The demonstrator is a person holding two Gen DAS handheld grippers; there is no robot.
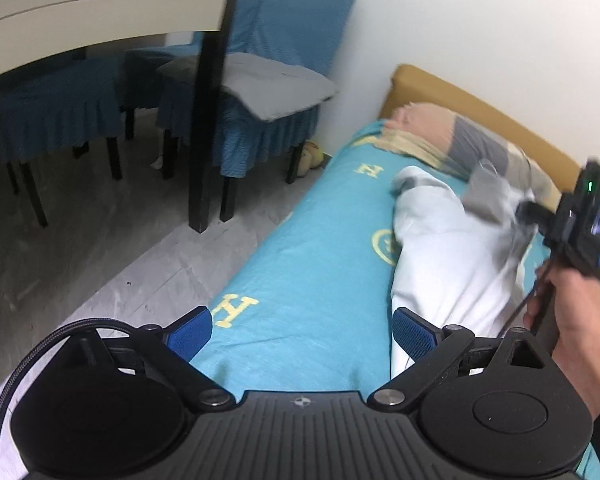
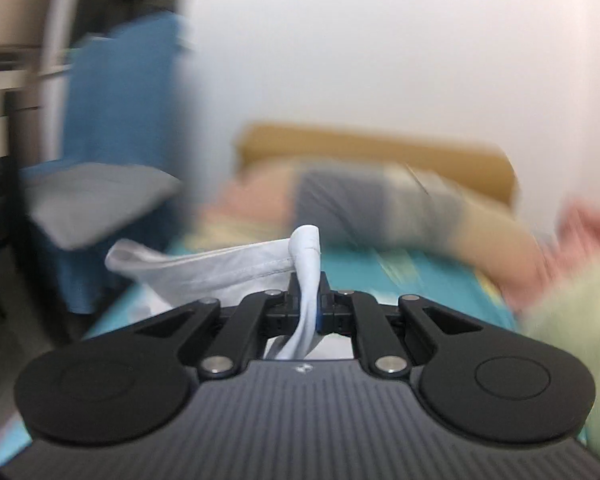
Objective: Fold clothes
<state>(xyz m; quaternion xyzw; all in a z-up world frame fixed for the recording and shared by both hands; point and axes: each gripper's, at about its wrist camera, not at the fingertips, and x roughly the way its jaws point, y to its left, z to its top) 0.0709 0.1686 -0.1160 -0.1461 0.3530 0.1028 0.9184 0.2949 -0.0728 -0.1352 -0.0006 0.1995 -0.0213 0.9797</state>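
Observation:
A pale white garment [image 1: 448,248] lies in a long heap on the turquoise bedsheet [image 1: 312,280]. My left gripper [image 1: 302,332] is open and empty, hovering above the sheet with its right finger next to the garment's near end. My right gripper [image 2: 309,298] is shut on a bunched fold of the white garment [image 2: 220,272] and holds it lifted above the bed. In the left wrist view the right gripper's body [image 1: 580,220] shows at the far right, held in a hand.
A striped pillow [image 1: 460,140] lies against the tan headboard [image 1: 480,104]. Blue-covered chairs [image 1: 260,80], one with a grey cushion, and a table with black legs [image 1: 204,128] stand on the grey floor to the left of the bed. The right wrist view is motion-blurred.

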